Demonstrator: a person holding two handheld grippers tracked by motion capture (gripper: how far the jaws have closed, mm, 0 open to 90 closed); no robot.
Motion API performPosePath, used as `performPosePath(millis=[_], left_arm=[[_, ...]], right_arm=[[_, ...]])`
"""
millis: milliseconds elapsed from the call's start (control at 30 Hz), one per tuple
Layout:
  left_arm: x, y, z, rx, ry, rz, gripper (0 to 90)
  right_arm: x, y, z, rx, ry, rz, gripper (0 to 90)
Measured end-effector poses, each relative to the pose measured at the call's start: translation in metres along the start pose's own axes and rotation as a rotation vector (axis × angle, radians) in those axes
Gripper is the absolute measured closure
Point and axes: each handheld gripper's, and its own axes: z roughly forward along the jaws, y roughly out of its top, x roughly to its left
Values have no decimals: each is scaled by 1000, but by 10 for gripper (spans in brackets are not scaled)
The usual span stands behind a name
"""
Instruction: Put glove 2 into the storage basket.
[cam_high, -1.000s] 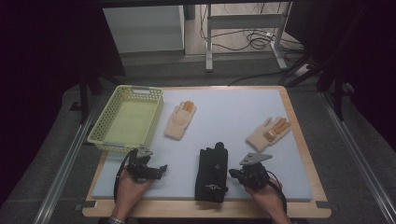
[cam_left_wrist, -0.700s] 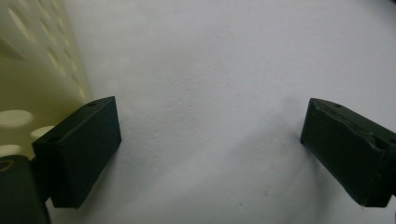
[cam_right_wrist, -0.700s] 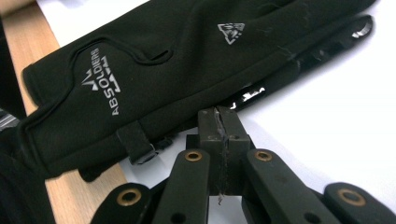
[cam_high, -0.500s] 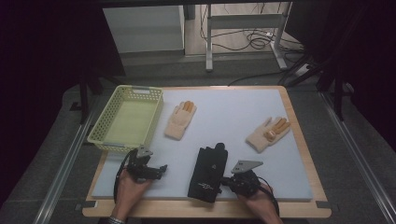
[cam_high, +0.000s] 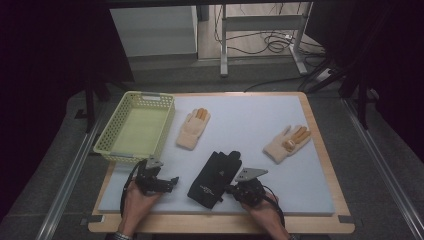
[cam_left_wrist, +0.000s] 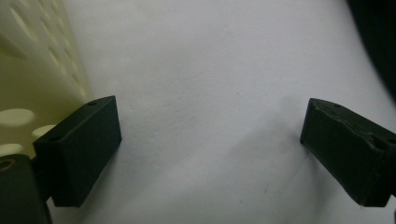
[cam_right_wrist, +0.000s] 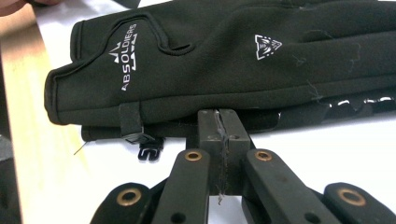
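A black glove (cam_high: 215, 175) with white "ABSOLDIERS" lettering (cam_right_wrist: 187, 60) lies tilted at the front middle of the white mat (cam_high: 250, 130), with a second black layer under it. My right gripper (cam_high: 231, 189) (cam_right_wrist: 218, 114) is shut, its tips pressed against the glove's near edge; I cannot tell whether any fabric is pinched. My left gripper (cam_high: 171, 181) (cam_left_wrist: 210, 154) rests on the mat left of the glove, open, with bare mat between its jaws. Two beige gloves with orange fingers lie farther back, one (cam_high: 192, 129) beside the basket and one (cam_high: 287, 143) at the right.
A pale yellow-green mesh basket (cam_high: 107, 145) stands empty at the mat's left and shows at the left (cam_left_wrist: 28, 70) of the left gripper view. The wooden table edge (cam_high: 220, 222) runs along the front. Metal rails flank the table.
My right gripper has slid left along the front edge, and the black glove's near end has swung left with it, so the glove now lies tilted. The left gripper has stayed put.
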Motion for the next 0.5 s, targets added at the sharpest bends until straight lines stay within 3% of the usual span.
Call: performPosePath(millis=[167,233,500], left_arm=[[3,-4,-4,1,-18,28,67],[5,-5,-5,5,-25,39,66],[5,-5,-5,5,-30,42,63]], right_arm=[[1,9,10,4,-22,0,884],[3,13,14,12,-47,-26,883],[2,28,31,14,-72,-48,883]])
